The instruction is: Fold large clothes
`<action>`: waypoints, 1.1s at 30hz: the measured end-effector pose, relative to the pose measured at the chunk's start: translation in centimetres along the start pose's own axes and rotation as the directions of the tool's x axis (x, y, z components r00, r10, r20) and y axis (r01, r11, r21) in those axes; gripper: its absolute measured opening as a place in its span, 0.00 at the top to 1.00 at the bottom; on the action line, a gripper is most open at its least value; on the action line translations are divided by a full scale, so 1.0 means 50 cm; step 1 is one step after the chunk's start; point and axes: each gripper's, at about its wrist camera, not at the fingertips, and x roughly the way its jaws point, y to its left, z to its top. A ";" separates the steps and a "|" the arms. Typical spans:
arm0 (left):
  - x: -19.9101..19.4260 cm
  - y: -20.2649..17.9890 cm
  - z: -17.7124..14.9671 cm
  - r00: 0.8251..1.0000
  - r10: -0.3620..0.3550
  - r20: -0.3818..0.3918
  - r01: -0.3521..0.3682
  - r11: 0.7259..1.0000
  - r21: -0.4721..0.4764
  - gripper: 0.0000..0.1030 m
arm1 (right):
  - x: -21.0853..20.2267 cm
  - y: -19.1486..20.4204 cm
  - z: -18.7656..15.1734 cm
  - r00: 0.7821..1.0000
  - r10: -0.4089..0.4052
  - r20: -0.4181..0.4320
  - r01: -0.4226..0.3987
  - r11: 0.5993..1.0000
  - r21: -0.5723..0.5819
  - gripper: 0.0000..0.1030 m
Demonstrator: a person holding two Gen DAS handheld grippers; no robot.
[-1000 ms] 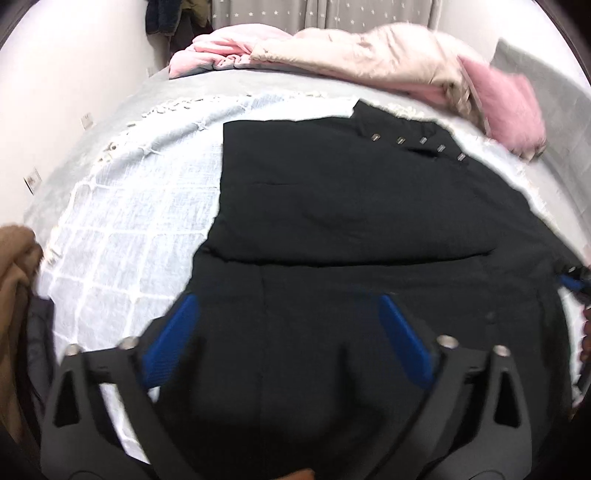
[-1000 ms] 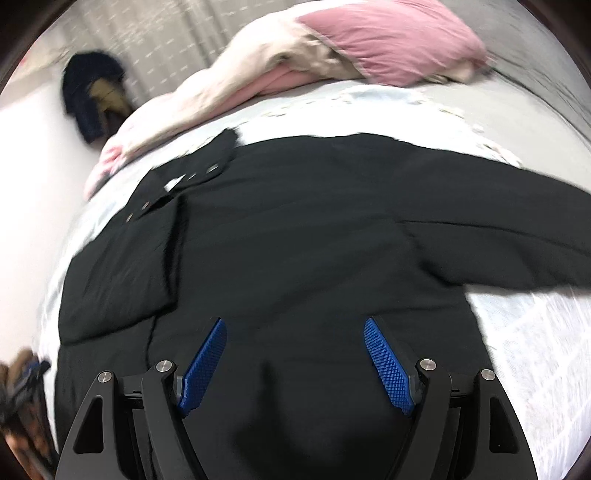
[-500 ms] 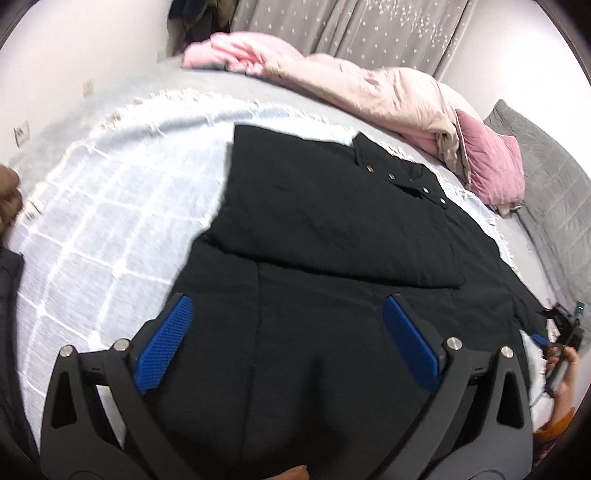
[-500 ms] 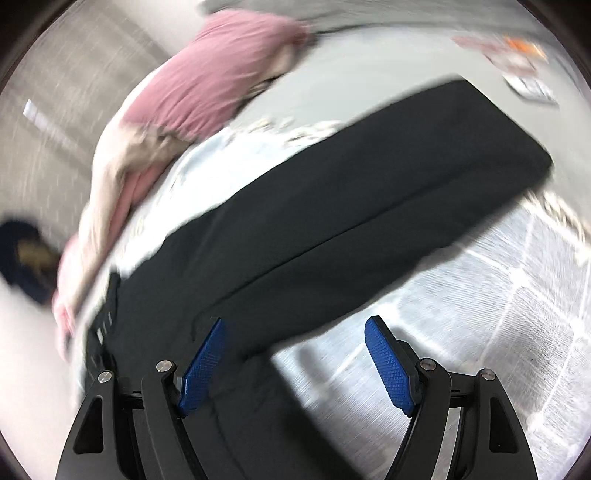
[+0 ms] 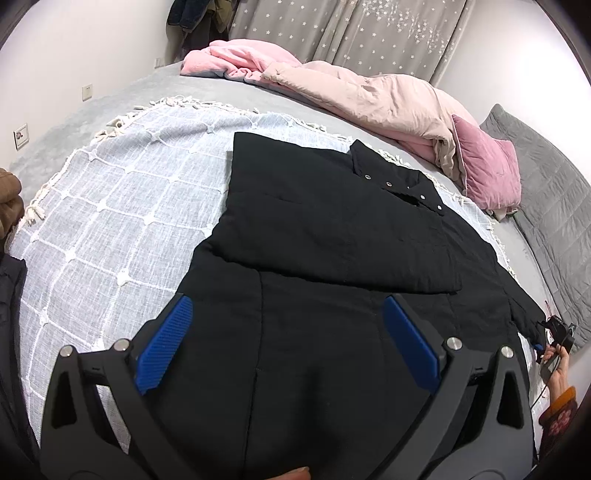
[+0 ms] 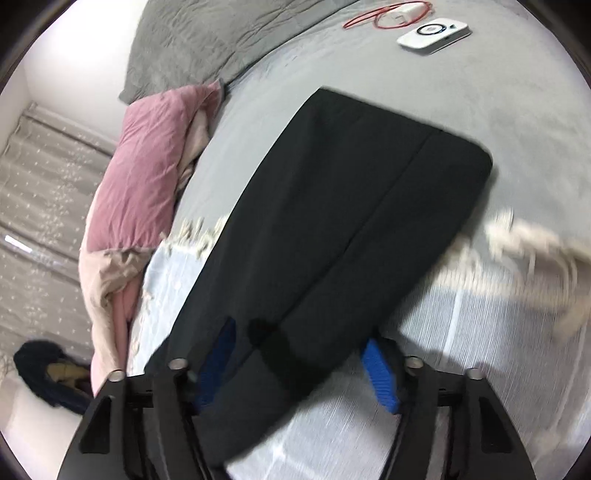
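Black coat point(image 5: 332, 236) spread on fringed checked blanket point(image 5: 110, 221) mid-frame, left hand-held gripper point(image 5: 291, 339) agape above its hem, right hand-held gripper point(image 6: 295, 362) closing around the outstretched sleeve point(image 6: 351, 206), bottom centre.

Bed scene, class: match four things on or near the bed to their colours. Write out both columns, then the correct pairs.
Things:
1. coat
2. pillow
3. cable
4. curtain

Colours:
A. red
B. grey with white dots
C. black
D. pink

Pairs: 1-C, 2-D, 3-A, 4-B
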 end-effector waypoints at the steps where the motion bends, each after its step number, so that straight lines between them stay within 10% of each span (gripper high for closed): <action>1: -0.001 0.000 0.000 1.000 -0.002 -0.001 0.002 1.000 0.003 0.01 | 0.009 0.002 0.003 1.000 -0.009 0.004 0.009 1.000 0.027 0.54; 3: -0.003 0.001 0.003 1.000 -0.009 0.005 0.009 1.000 0.009 0.01 | 0.010 -0.010 0.012 1.000 -0.009 0.004 0.009 0.997 0.074 0.83; 13: -0.022 0.004 0.008 0.999 -0.046 0.024 0.047 0.999 -0.005 0.01 | -0.131 0.249 -0.074 0.977 0.142 0.156 -0.094 0.955 -0.281 0.93; 16: -0.028 0.002 0.009 0.998 -0.049 0.030 0.049 0.999 0.000 0.01 | -0.174 0.358 -0.151 0.963 0.227 0.148 -0.142 0.889 -0.436 0.93; 22: -0.027 0.012 0.010 0.999 -0.047 0.023 0.047 0.999 -0.013 0.01 | -0.207 0.564 -0.429 0.947 0.323 -0.007 -0.215 0.614 -0.760 0.93; 28: -0.030 0.020 0.012 0.999 -0.049 0.019 0.050 0.999 -0.017 0.01 | -0.084 0.608 -0.704 0.957 0.120 -0.262 -0.288 0.321 -0.902 0.79; 30: -0.030 0.020 0.013 0.999 -0.049 0.017 0.049 0.999 -0.013 0.01 | -0.035 0.579 -0.753 0.935 0.010 -0.355 -0.339 0.320 -0.884 0.57; 33: -0.027 0.020 0.012 0.999 -0.054 0.009 0.054 0.998 -0.013 0.01 | 0.010 0.502 -0.782 0.891 -0.081 -0.448 -0.387 0.384 -0.838 0.53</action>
